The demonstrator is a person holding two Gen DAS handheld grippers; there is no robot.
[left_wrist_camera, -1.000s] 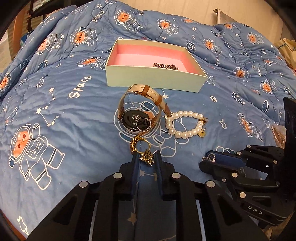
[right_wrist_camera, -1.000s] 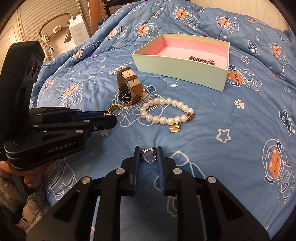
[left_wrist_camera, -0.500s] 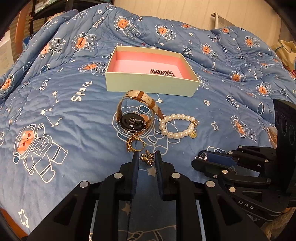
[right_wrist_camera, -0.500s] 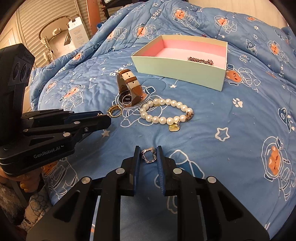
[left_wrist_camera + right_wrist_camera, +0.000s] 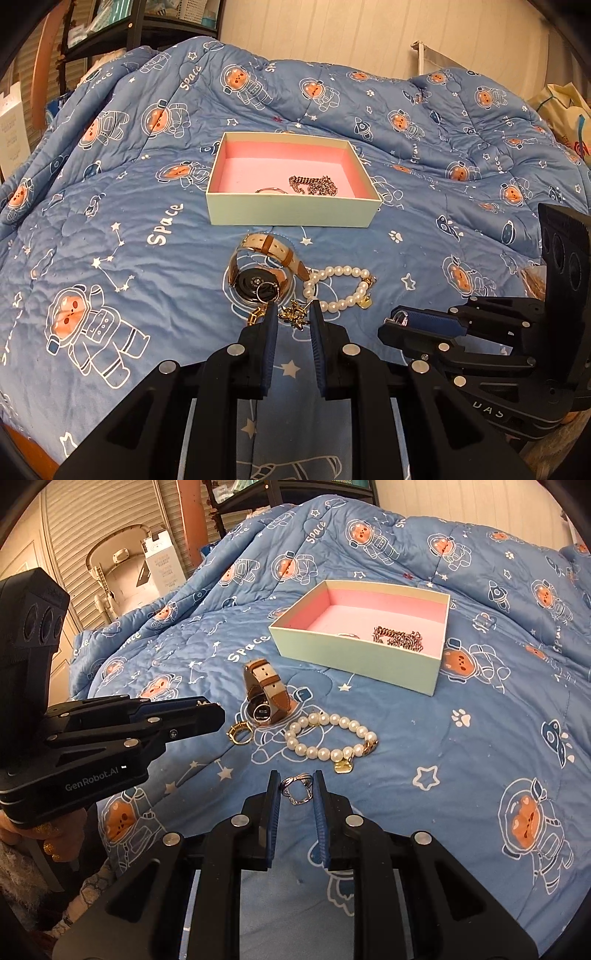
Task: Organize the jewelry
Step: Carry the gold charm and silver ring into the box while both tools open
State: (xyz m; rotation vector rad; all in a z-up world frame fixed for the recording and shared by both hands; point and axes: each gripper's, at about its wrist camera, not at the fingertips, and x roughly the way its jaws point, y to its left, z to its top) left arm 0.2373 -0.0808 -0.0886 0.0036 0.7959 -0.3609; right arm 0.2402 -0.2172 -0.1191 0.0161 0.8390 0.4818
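Jewelry split three ways: two pieces pinched in the tools, some in the box, the rest loose on the quilt. Small gold star-shaped charm (image 5: 294, 316) clamped at the very tips of the left gripper (image 5: 292, 314); silver ring (image 5: 296, 789) clamped the same way in the right gripper (image 5: 296, 788). Both held clear of the quilt (image 5: 110, 229), short of the box (image 5: 291, 218). Inside the pink-lined box, a chain (image 5: 314, 184) and a thin ring (image 5: 271, 190) near the front wall. Between box and tools, a watch (image 5: 258, 277) on its side with a pearl bracelet (image 5: 330, 738) touching or nearly touching its strap, and a gold ring (image 5: 240, 733) just beside the watch.

Likely risks from here: grip on each piece only at the fingertips, so a jolt or tilt on the way to the box could shake one loose into the soft, busy-patterned quilt, hard to find again. Charm spiky and thin, prone to twisting out sideways. Two tools close together, so a clash possible on a shared path. Release too far above the box could bounce a piece off the wall or tangle it in the chain.
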